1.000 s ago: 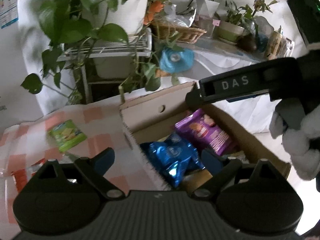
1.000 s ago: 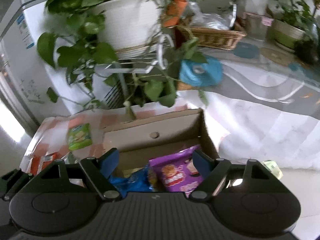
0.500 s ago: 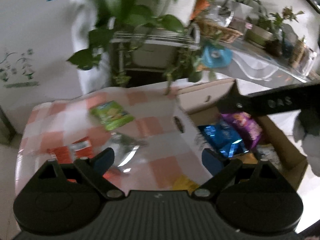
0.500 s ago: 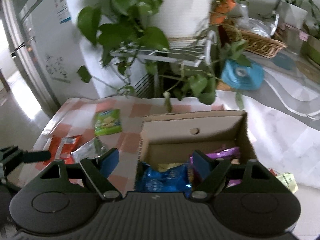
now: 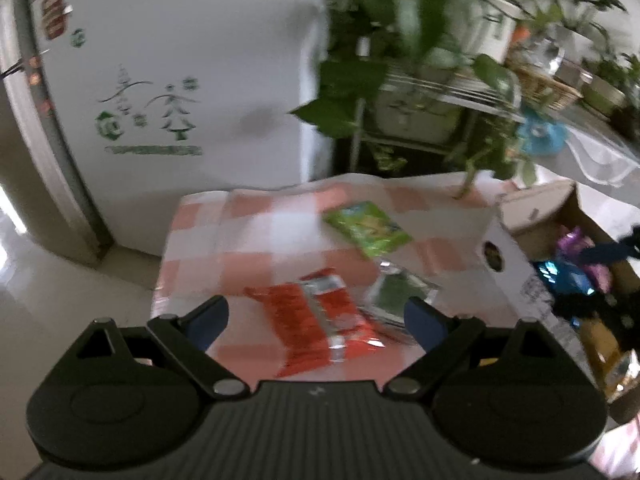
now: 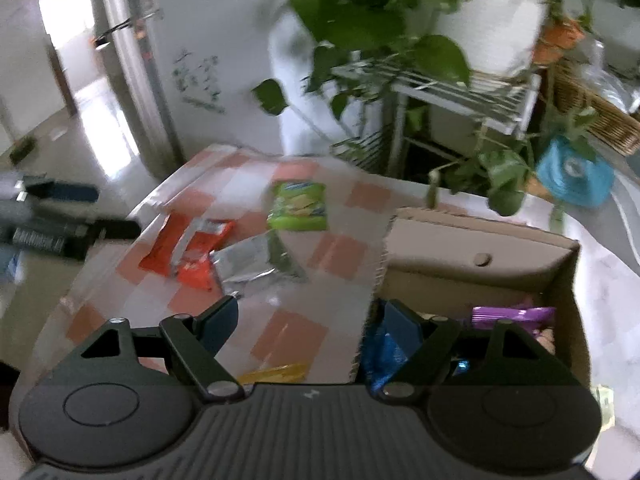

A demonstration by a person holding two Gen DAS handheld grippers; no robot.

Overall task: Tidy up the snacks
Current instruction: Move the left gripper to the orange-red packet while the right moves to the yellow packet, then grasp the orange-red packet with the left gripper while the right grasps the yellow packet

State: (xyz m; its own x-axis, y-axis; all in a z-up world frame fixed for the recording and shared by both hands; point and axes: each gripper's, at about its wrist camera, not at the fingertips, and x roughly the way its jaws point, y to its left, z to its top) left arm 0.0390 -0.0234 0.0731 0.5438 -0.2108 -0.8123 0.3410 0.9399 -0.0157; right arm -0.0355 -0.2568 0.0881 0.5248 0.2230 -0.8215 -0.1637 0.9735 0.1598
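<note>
now: both claws released over the snack table

left wrist view: the left claw (image 5: 316,318) hangs spread wide with nothing between its fingers, low in the frame over the checked tablecloth (image 5: 248,264). at centre lies the red packet (image 5: 320,322), a silver packet (image 5: 394,296) just right of it, a green packet (image 5: 366,228) above. the cardboard box (image 5: 516,256) sits at right.

right wrist view: the right claw (image 6: 316,328) is also released and empty. the box (image 6: 476,240) at lower right holds a blue bag (image 6: 384,354) and a purple bag (image 6: 516,314).
</note>
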